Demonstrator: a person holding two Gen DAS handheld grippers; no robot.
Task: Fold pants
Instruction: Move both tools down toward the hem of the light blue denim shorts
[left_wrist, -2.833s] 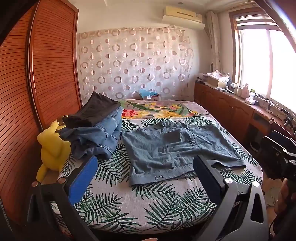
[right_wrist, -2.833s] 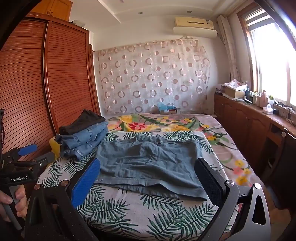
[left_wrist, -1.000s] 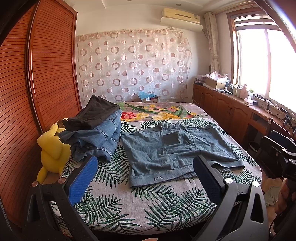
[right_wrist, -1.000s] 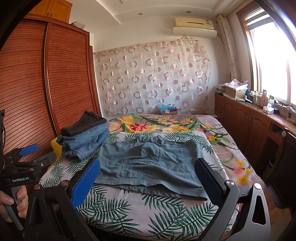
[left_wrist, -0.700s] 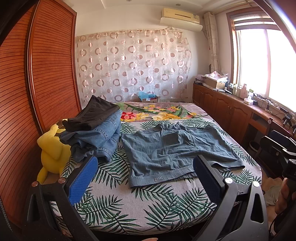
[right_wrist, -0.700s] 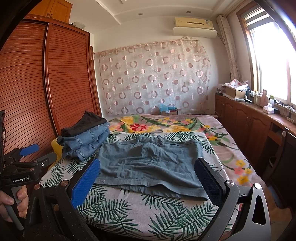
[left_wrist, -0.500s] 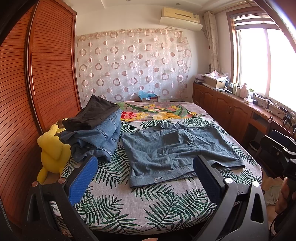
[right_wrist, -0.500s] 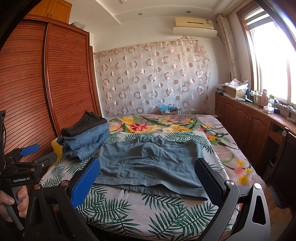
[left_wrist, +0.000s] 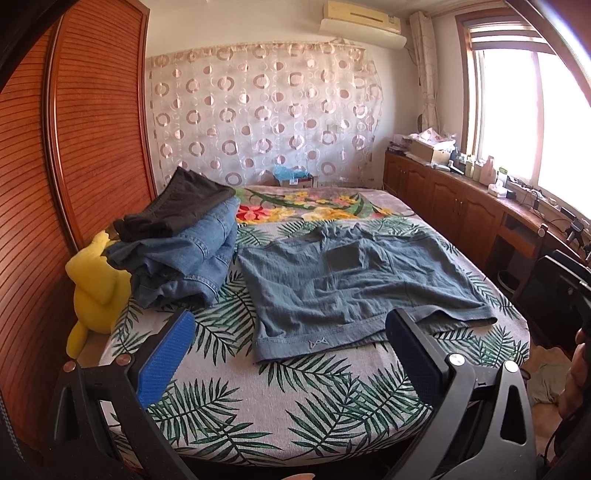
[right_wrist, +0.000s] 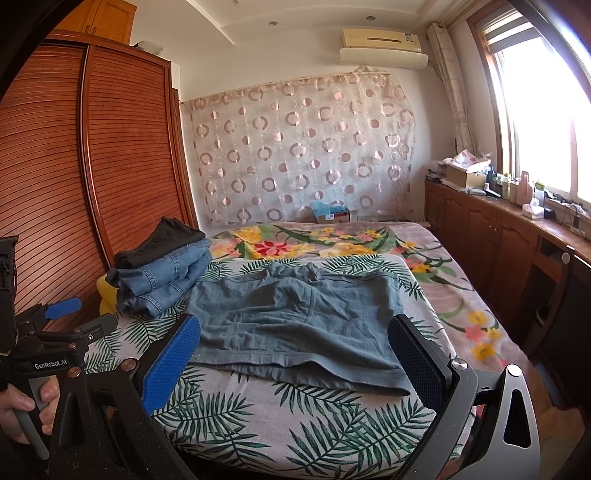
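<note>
From my left gripper (left_wrist: 290, 334), jaws apart and empty, the grey-blue shorts (left_wrist: 354, 288) lie flat on the bed (left_wrist: 332, 398) at 12 o'clock; my right gripper (right_wrist: 295, 345) is equally spread. I'd pinch both waistband corners together, lifting evenly

Pants (left_wrist: 354, 284) mid-frame on bed (left_wrist: 295, 398), clothes stack (left_wrist: 181, 247) at their left, plush toy (left_wrist: 94, 288) far left, cabinets (left_wrist: 461, 210) right.

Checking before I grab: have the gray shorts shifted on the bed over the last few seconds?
No. The shorts lie spread flat at the same spot on the palm-leaf sheet, the same gap from the stack of jeans.
</note>
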